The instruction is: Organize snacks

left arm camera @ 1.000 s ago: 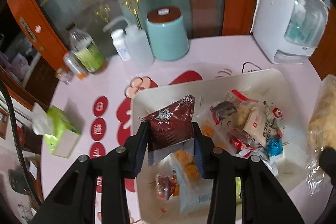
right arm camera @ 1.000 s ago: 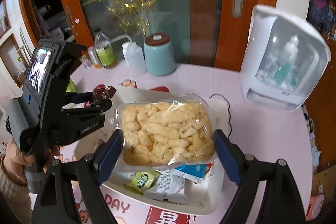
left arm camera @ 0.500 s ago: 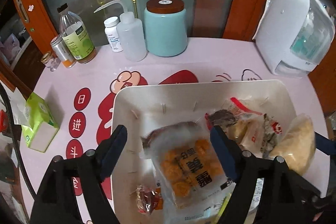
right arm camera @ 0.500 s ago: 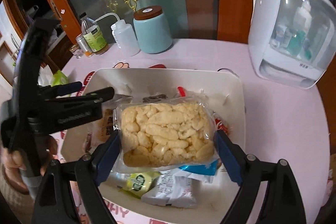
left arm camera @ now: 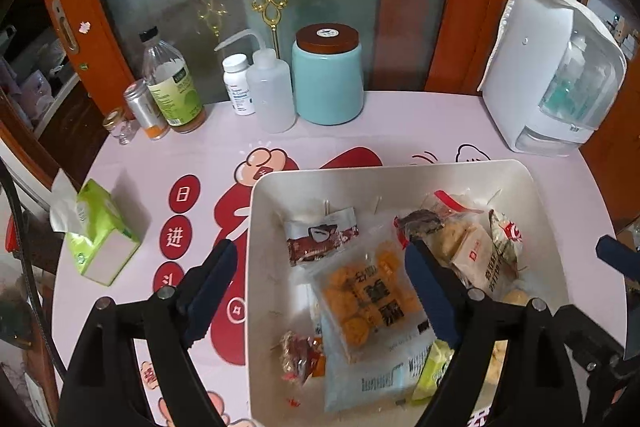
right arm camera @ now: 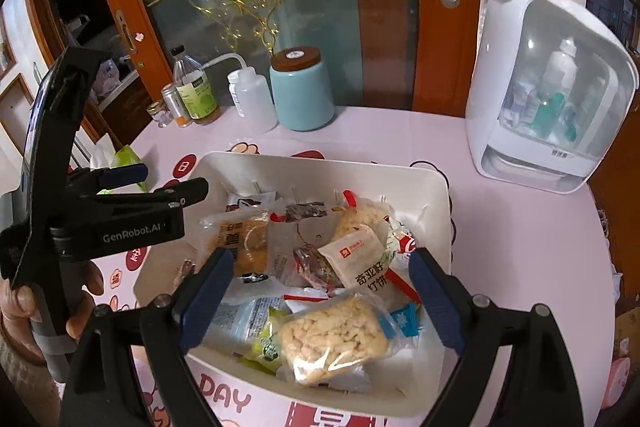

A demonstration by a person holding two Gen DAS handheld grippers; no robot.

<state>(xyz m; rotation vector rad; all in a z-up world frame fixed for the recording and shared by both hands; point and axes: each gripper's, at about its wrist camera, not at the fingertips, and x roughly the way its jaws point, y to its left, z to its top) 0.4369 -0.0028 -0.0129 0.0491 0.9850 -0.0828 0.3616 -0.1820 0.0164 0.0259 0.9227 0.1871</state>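
Observation:
A white bin point(left arm camera: 380, 166) on the pink table holds several snack packets. My left gripper point(left arm camera: 320, 285) hovers over the bin's left part, its jaws opening with nothing pressed between them. Beneath it lie a dark red packet point(left arm camera: 320, 239) and a clear bag of orange snacks point(left arm camera: 368, 301). My right gripper point(right arm camera: 320, 295) stands open above the front of the bin point(right arm camera: 320, 163). A clear bag of pale puffed pieces point(right arm camera: 332, 339) rests in the bin just below it, free of the pads. In the right wrist view the left gripper point(right arm camera: 168, 181) is at the bin's left rim.
A teal jar point(left arm camera: 328, 79), a squeeze bottle point(left arm camera: 270, 91), a pill bottle point(left arm camera: 238, 83) and a glass bottle point(left arm camera: 172, 87) line the table's far edge. A white cabinet point(left arm camera: 552, 75) stands at the far right, green tissues point(left arm camera: 100, 231) at the left. A hand point(right arm camera: 24, 307) holds the left gripper.
The left gripper let go of the dark red packet, which now lies in the bin, and spread wide. The right gripper released the puffed-piece bag, which dropped into the bin's front.

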